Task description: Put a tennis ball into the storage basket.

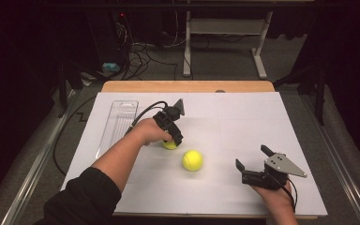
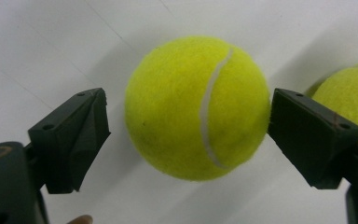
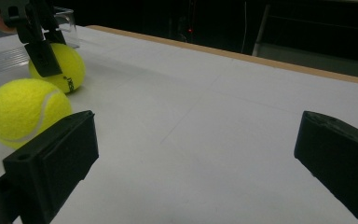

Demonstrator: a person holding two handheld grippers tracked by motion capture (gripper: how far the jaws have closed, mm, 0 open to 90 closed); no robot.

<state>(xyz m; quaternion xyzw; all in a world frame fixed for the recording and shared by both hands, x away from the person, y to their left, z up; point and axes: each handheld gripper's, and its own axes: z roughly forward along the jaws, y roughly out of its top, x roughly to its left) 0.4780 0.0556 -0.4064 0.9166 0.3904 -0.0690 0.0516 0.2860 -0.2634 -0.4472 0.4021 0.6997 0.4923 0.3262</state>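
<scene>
The pick-up is barely begun — the left gripper [image 1: 174,139], at centre-left of the high view, straddles a tennis ball [image 2: 196,108], one jaw touching, the other just clear, nothing gripped or lifted. The ball is fuzzy yellow-green with a white seam. The right gripper [image 1: 252,163] rests wide open, empty.

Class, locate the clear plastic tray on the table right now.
In the high view the clear plastic tray lies lengthwise near the white table's left edge, just left of the left tool and its tennis ball.
</scene>
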